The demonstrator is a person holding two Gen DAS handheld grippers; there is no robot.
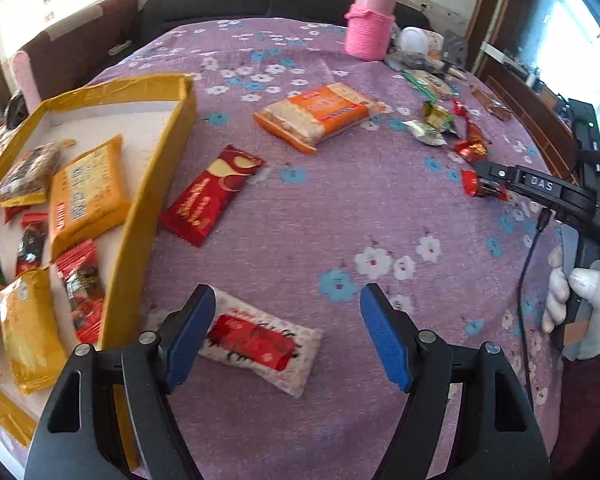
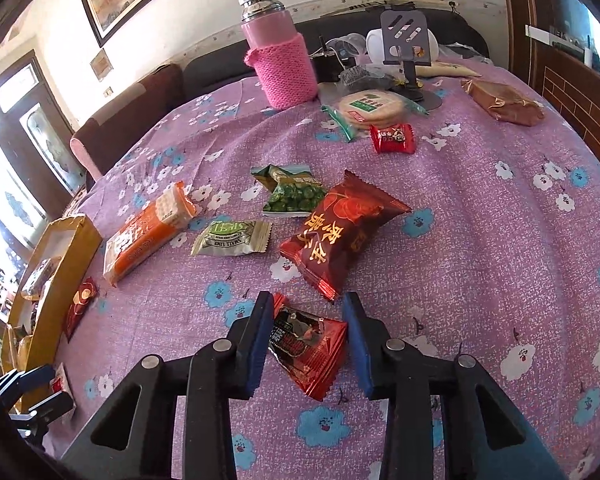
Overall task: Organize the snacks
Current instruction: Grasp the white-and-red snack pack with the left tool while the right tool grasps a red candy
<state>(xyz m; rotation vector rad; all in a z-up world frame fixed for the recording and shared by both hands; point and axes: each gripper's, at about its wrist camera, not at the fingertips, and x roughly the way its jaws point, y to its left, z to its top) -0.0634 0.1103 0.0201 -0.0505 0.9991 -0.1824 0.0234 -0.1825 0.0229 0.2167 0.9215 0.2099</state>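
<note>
**A:** Your left gripper (image 1: 288,336) stands wide apart, released, over the white-and-red packet (image 1: 260,344) on the purple flowered cloth (image 1: 340,208). The left pad covers the packet's near-left end; the right pad is well clear of it.

**B:** And my right one?

**A:** Your right gripper (image 2: 308,344) brackets the small red-and-black packet (image 2: 306,346). The left pad touches its edge, but a narrow gap shows at the right pad, so nothing is clamped. The packet lies flat on the cloth.

**B:** Where's the box?

**A:** The yellow cardboard tray (image 1: 156,184) sits at the left, just beside your left gripper, already holding several yellow and red packets. Outside it, near its right wall, lies the long red bar (image 1: 208,196); farther on is the orange cracker pack (image 1: 320,116).

**B:** Anything else near my right gripper?

**A:** The large dark-red packet (image 2: 340,232) lies just beyond it, with the green pea packet (image 2: 292,196) and pale green sachet (image 2: 230,238) to its left. The pink flask (image 2: 280,60) stands upright at the far edge.
</note>
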